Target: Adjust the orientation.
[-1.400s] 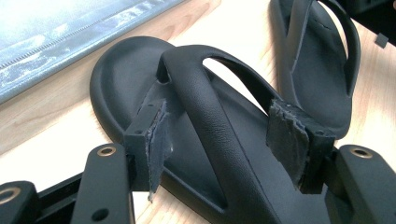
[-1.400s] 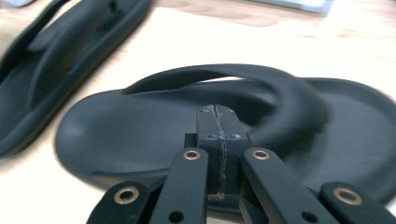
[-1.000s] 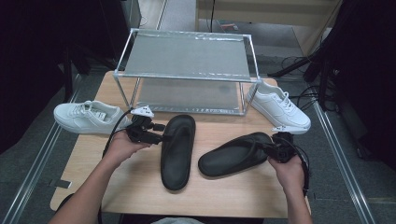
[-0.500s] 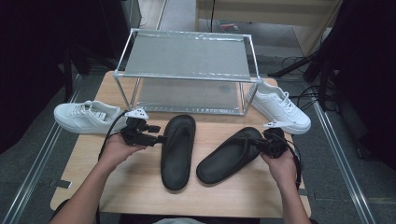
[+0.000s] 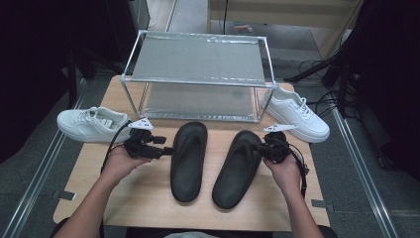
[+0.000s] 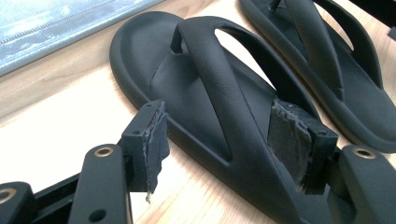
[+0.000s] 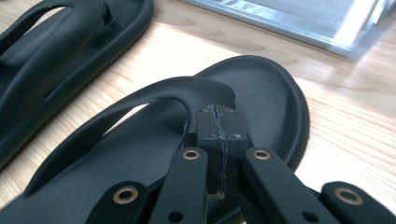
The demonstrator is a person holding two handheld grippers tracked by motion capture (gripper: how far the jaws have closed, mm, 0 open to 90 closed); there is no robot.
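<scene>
On the table (image 5: 148, 203), a two-tier rack (image 5: 198, 62) is standing at the back with bare shelves, a white sneaker (image 5: 91, 124) lying at its left end and another sneaker (image 5: 297, 113) at its right. In front of it two black sandals are lying side by side: the left sandal (image 5: 188, 158) is pointing straight at the rack and the right sandal (image 5: 238, 166) is slanting. The left gripper (image 6: 219, 140) is reaching level from the left, its jaws standing wide around the left sandal's strap, while the right gripper (image 7: 219, 130) is pinching the right sandal's strap with jaws closed together.
</scene>
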